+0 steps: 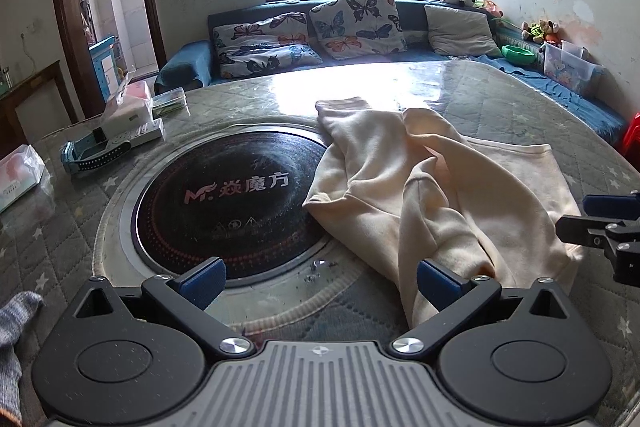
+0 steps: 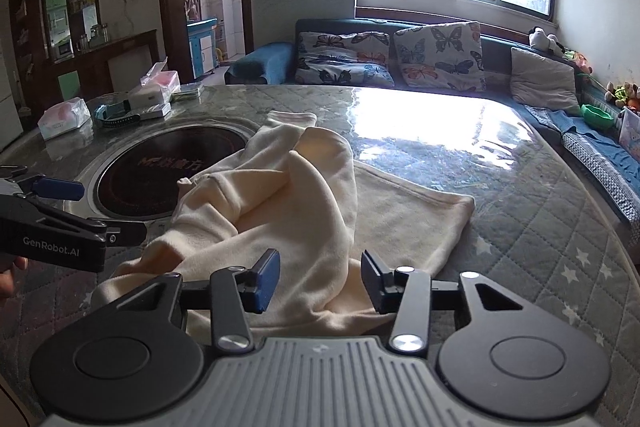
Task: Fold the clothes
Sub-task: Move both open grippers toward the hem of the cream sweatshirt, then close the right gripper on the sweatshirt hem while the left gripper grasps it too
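Two grippers hang over a quilted surface (image 2: 520, 227). One cream garment (image 2: 280, 211) lies rumpled just right of the round black cooktop (image 1: 224, 203), its far edge overlapping the cooktop's rim. Left gripper (image 1: 320, 285): fingers spread wide, nothing between them, the garment's near fold beside the right finger. Right gripper (image 2: 320, 283): fingers part-way apart over the garment's near fold, pads not pressing it.

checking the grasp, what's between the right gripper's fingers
A fold of the cream garment lies between the right gripper fingers, not yet pinched, in the right wrist view.
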